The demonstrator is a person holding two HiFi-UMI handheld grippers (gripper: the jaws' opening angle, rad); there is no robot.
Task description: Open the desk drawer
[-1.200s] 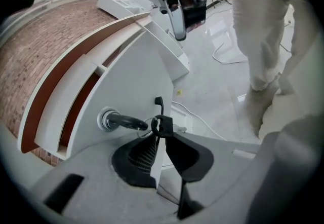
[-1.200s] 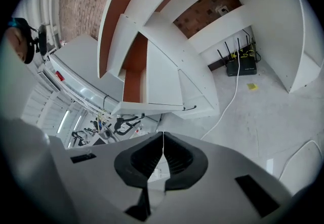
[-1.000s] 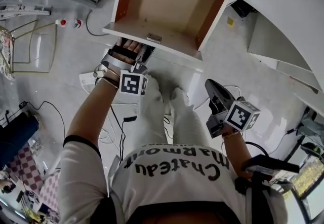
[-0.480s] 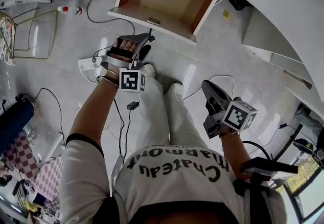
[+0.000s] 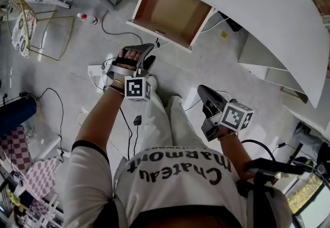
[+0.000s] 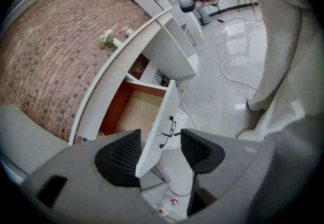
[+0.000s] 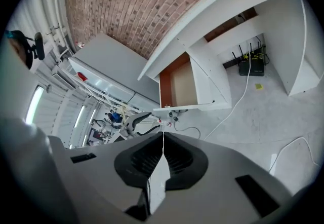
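The desk drawer (image 5: 172, 11) stands pulled well out from under the near edge of the white tabletop (image 5: 247, 10), at that tabletop's left end in the head view. Its orange-brown sides and pale bottom are open to view and nothing can be made out inside it. The white front panel faces the person, with a small dark handle (image 5: 161, 33) at its middle. The left gripper (image 5: 146, 52) hangs over the floor (image 5: 216, 62) near the drawer front but clear of it, pointing down and toward it. In the left gripper view its jaws are spread wide with nothing between them, and the drawer front and handle show far off through the gap of that gripper (image 6: 159, 142). The right gripper (image 5: 203, 92) is held by the person's right leg, well apart from the drawer. Its own view shows the gripper (image 7: 162, 139) with its pads pressed together on nothing. A white power strip (image 5: 95, 71) and loose cables lie on the floor beneath the left gripper.
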